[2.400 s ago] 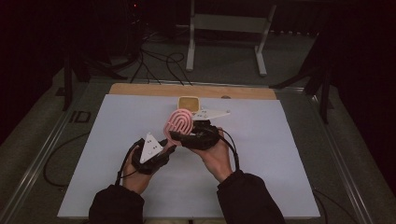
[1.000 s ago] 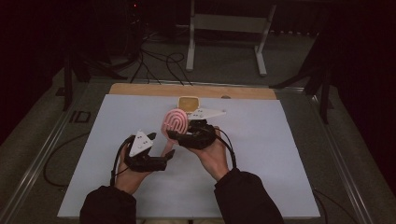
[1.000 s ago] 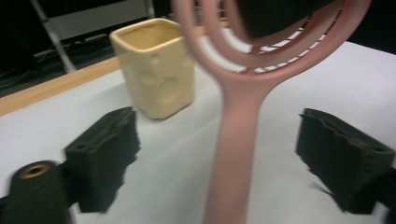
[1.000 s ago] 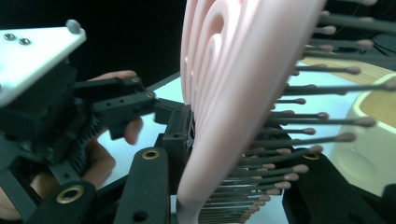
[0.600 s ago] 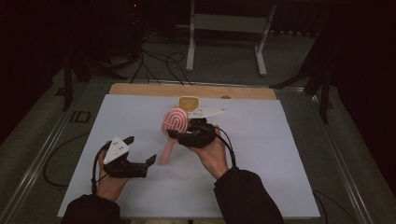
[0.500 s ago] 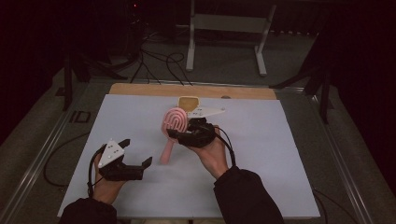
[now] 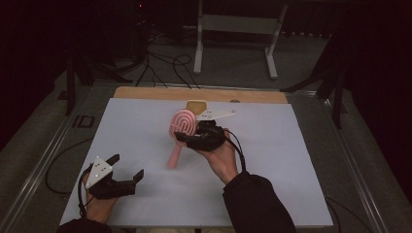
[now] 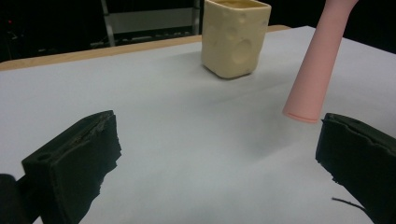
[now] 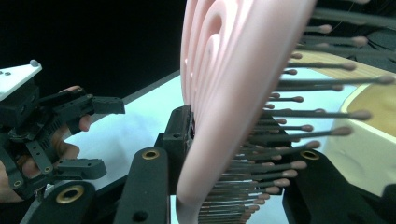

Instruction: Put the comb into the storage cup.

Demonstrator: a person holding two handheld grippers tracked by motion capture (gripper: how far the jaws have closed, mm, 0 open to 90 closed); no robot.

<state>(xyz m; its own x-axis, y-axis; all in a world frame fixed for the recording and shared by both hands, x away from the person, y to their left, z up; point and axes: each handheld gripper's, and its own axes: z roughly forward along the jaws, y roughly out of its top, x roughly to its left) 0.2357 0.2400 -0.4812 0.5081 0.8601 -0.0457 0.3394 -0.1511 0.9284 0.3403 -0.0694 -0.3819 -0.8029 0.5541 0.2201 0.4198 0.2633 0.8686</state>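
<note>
One pink hairbrush, clamped by right gripper, apparently handle-down; left gripper gapes.

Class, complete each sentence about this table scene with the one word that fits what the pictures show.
1. The right gripper is shut on the head of a pink ____.
2. The left gripper has its jaws ____, with nothing between them.
3. The brush's handle points ____ toward the white table.
4. The cup standing on the table is pale ____.

Missing words: hairbrush; open; down; yellow
</note>
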